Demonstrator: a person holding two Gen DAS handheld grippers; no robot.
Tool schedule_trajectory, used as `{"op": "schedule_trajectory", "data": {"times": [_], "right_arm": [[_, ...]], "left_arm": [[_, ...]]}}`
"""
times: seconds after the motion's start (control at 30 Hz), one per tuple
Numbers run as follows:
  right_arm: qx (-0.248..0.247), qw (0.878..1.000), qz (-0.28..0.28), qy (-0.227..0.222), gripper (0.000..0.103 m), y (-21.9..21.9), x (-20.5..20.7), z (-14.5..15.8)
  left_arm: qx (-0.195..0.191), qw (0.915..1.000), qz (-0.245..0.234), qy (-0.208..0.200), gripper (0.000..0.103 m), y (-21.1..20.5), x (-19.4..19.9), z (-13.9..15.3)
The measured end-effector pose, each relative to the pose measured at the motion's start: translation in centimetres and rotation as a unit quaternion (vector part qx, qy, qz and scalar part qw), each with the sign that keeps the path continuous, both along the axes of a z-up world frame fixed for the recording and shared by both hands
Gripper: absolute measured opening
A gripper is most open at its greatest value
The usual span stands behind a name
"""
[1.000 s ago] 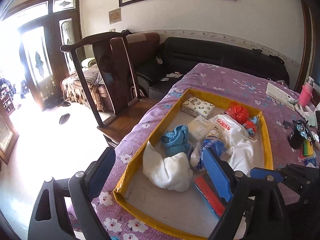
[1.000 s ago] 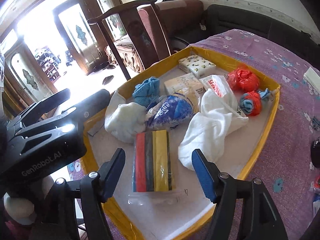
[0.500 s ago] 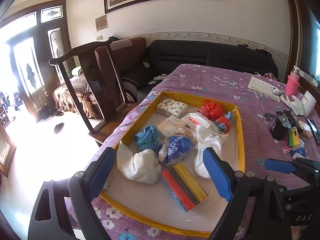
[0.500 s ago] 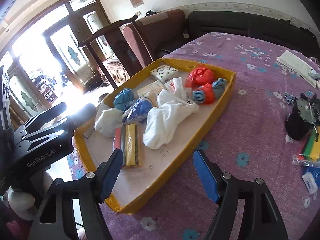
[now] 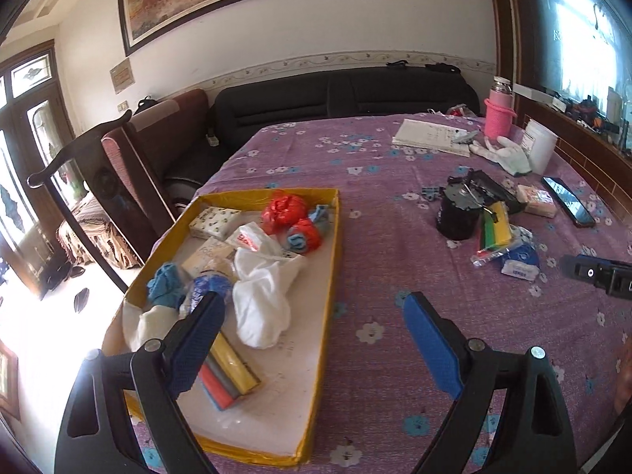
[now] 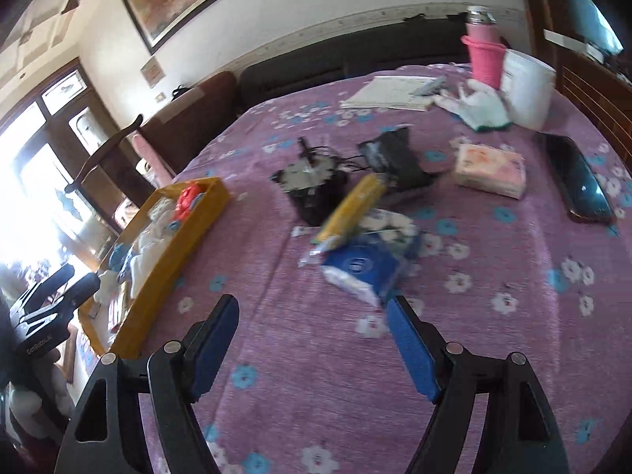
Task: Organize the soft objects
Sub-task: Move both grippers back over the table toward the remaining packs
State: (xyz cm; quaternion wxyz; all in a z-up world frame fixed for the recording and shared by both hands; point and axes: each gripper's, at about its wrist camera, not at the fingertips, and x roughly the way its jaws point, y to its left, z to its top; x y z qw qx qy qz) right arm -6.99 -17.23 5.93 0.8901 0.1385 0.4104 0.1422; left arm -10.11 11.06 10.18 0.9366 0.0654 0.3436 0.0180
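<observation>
over the purple flowered surface [image 5: 395, 213] both tools hang in the air; the left hand-held gripper [image 5: 312, 339] has its blue pads spread wide and grips nothing, one pad above the yellow tray [image 5: 330, 276], the other above bare cloth; inside the tray lie a white cloth [image 5: 262, 300], a blue rag [image 5: 164, 284], a red bag [image 5: 282, 207], small tissue packs [image 5: 213, 221] and a striped sponge pack [image 5: 227, 375], all crowded close together; the right hand-held gripper [image 6: 312, 337] is likewise wide apart and empty, pointing at a blue tissue pack [image 6: 361, 268] that lies outside the tray, touching a yellow-topped sponge pack [image 6: 353, 205]; just beyond them sits a black pot [image 6: 314, 189]; near the far edge are a pink tissue pack [image 6: 489, 170], a phone [image 6: 578, 175] and a pink cup [image 6: 484, 57]
</observation>
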Motion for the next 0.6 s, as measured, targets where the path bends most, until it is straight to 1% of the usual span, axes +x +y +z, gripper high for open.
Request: {"op": "schedule_trajectory", "data": {"times": [0.13,0.33,0.47,0.6], "right_arm": [[-0.007,0.999,-0.042,-0.002,0.081,-3.9,-0.1,-0.4],[-0.018,0.996,-0.09,-0.004,0.081,-8.4,0.5,-0.5],[-0.017,0.994,-0.108,0.002,0.081,-10.7,2.2,-0.6],[-0.011,0.995,-0.101,0.016,0.081,-11.1,4.2,-0.8]], "left_arm": [[0.0,0.9996,-0.024,0.017,0.092,-2.3,0.7,-0.6],[-0.029,0.9965,-0.064,0.046,0.092,-5.8,1.9,-1.7],[-0.043,0.9927,-0.09,0.069,0.092,-8.5,2.8,-3.0],[-0.058,0.9891,-0.099,0.092,0.091,-10.3,4.2,-4.0]]}}
